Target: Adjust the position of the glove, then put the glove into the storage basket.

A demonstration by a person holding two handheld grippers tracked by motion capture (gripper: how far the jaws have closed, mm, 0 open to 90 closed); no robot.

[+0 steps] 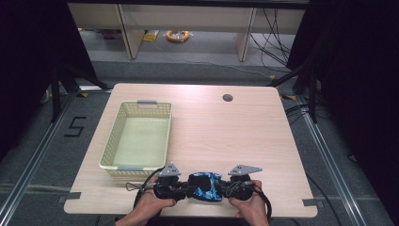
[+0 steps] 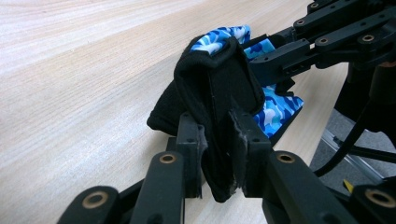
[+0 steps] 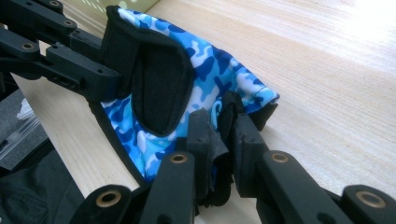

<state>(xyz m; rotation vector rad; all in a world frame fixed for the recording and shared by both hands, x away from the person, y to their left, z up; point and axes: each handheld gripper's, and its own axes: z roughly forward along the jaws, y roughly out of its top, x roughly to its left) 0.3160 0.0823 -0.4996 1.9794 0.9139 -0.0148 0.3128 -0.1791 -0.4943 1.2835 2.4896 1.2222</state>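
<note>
At the near edge of the pale wood-grain worktop (image 1: pixel 226 127), both tools grip one small garment between them: a blue camouflage-print fabric piece with black padded trim (image 1: pixel 205 186). The left tool (image 2: pixel 219 154) has its jaws narrowed onto a fold of the black edge, the worn foam pads pressing the cloth from both sides. The right tool (image 3: pixel 224 140) pinches the opposite end the same way, at the corner where print and black binding meet.

The cloth looks thin and stretchy on the printed side, thicker and felt-like where it is black, with a rounded black flap standing up from it. It hangs bunched between the two grips, just above the wood.

To the far left stands a pale yellow-green perforated plastic basket (image 1: pixel 113 141) with grey handles, nothing inside it. My guess is the work is at an early stage: the piece is picked up and held, but any folding, and any move into the basket, is yet to come.
</note>
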